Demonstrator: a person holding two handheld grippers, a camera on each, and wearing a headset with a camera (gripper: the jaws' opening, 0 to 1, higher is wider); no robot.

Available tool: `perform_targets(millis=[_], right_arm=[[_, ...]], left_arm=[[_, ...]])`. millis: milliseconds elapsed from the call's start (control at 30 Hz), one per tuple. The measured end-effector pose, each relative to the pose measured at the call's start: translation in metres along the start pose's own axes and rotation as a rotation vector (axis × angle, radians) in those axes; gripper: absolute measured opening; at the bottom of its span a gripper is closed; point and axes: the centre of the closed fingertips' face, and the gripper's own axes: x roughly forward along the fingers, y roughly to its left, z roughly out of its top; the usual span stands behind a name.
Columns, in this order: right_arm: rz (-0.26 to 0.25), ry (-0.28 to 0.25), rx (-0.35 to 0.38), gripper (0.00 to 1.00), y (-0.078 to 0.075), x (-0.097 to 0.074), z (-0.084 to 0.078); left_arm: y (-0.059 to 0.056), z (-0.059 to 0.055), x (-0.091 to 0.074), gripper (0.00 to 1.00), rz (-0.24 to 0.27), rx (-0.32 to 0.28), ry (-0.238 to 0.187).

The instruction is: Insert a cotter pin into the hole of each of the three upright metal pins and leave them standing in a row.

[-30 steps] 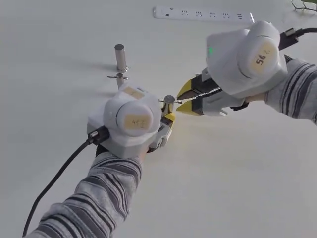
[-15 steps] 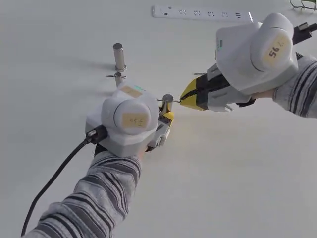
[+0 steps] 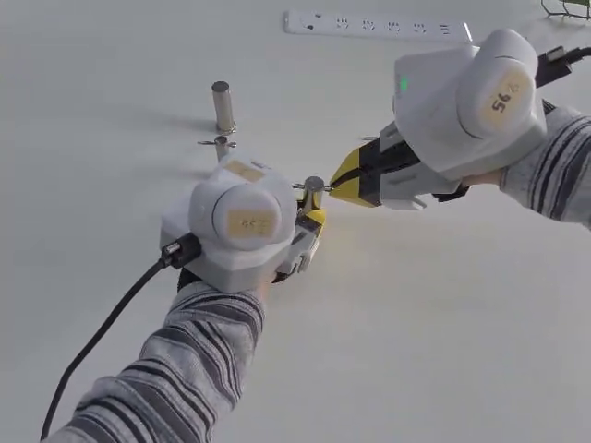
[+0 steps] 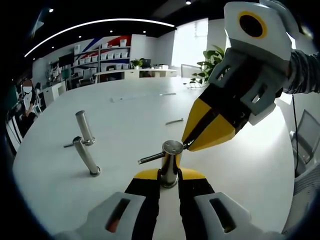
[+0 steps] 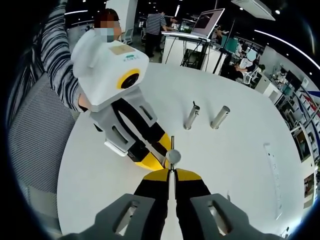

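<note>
Left gripper view: left gripper [image 4: 169,176] jaws clamp the near metal pin [image 4: 170,161] upright on the table [image 4: 125,120], right gripper [image 4: 187,146] jaws pinch the cotter pin [image 4: 151,158] partway through its hole, so push level along the hole while holding the metal pin steady.

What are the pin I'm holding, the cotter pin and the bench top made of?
The held pin looks like polished steel: bright mirror-like reflections. The cotter pin is thin grey metal, probably steel. The bench top is matte white, perhaps laminate.
</note>
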Motion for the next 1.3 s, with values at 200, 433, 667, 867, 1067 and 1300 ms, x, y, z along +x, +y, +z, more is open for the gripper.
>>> perform_targets(millis=[200,433,667,867,1067,1300], right_arm=[[-0.004,-0.004,0.002,0.0,0.0,0.0,0.0],[-0.016,-0.041,0.086,0.11,0.001,0.001,0.005],[-0.027,-0.094,0.215,0.15,-0.004,0.01,0.008],[-0.019,-0.112,0.262,0.15,0.0,0.016,0.012],[-0.017,-0.111,0.273,0.13,0.0,0.022,0.01],[-0.009,-0.12,0.276,0.09,0.001,0.025,0.011]], left_arm=[[0.0,0.0,0.0,0.1,0.001,-0.009,0.001],[0.002,-0.006,-0.004,0.18,0.002,-0.018,0.029],[0.006,-0.006,-0.016,0.33,-0.012,-0.017,0.019],[0.007,-0.002,-0.024,0.41,-0.034,-0.016,-0.005],[0.007,0.003,-0.03,0.48,-0.052,-0.016,-0.023],[0.004,0.009,-0.038,0.57,-0.077,-0.018,-0.042]])
